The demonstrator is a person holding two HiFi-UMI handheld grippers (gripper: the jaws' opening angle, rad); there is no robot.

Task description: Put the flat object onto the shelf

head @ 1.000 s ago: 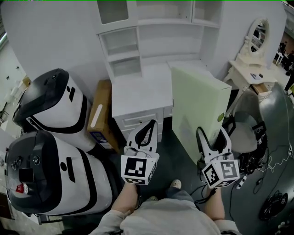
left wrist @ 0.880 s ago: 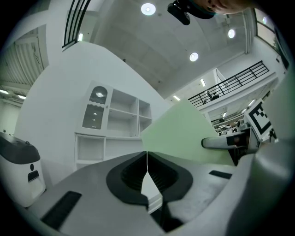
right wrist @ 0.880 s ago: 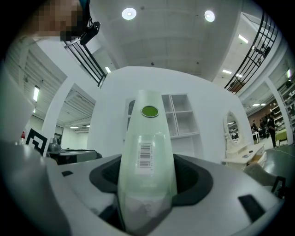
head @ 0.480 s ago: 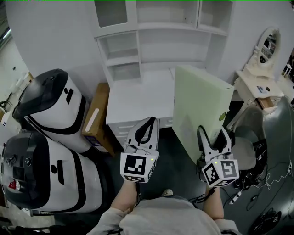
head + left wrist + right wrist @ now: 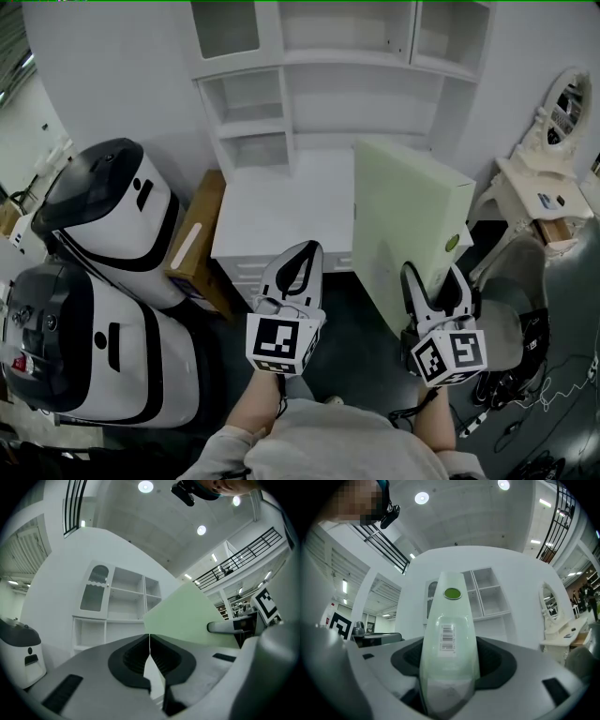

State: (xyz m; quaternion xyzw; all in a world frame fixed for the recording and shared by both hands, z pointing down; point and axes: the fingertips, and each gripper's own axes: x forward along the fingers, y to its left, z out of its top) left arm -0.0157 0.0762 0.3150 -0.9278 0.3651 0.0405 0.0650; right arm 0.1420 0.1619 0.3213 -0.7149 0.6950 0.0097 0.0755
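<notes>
Carry step. Right hand-held gripper (image 5: 433, 274) clamped on lower edge of pale green flat rectangular board (image 5: 403, 216); board stands upright ahead of jaws. Left hand-held gripper (image 5: 302, 262) clenched, empty, alongside. Next, likely: lift board forward to white shelf unit (image 5: 347, 75) beyond both, tip flat.

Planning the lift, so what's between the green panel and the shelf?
Only the bare white desktop, in the head view. The right claw is shut on the green panel; the shelf stands behind the desktop.
</notes>
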